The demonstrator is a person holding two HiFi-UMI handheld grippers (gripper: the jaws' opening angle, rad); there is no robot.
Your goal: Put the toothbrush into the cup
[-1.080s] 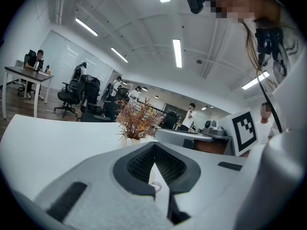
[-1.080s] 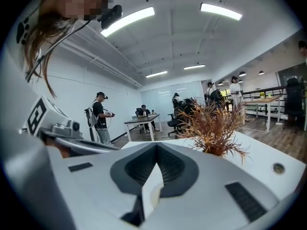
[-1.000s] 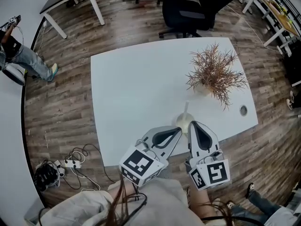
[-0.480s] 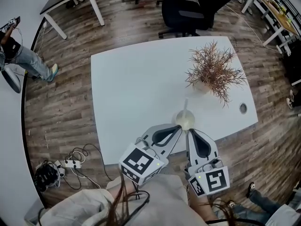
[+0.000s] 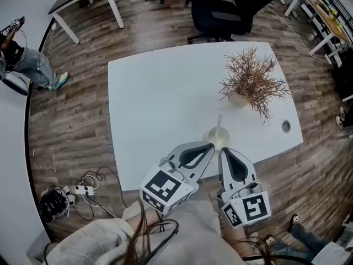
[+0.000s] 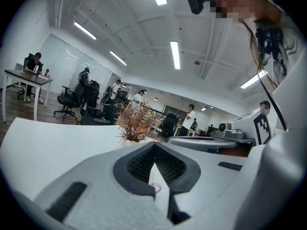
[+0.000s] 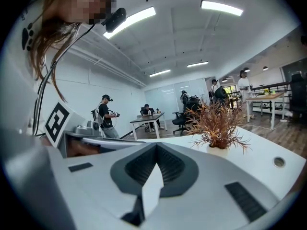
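Looks like your thin white toothbrush [image 5: 219, 121] is standing in the pale round cup [image 5: 218, 140], lower middle of the head view. Left claw [image 5: 210, 147] and right claw [image 5: 224, 150] are both closed and empty, just beside it. Pull straight back so you don't tip it.

The table [image 5: 160, 104] is white, the plant [image 5: 251, 81] rust-brown, the cup [image 5: 219, 139] seemingly cream, the floor [image 5: 71, 120] brown wood-grain.

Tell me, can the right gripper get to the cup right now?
Probably yes. The right gripper has its tip right next to the cup, and nothing stands between them. Its jaws are shut, so they would have to open before grabbing.
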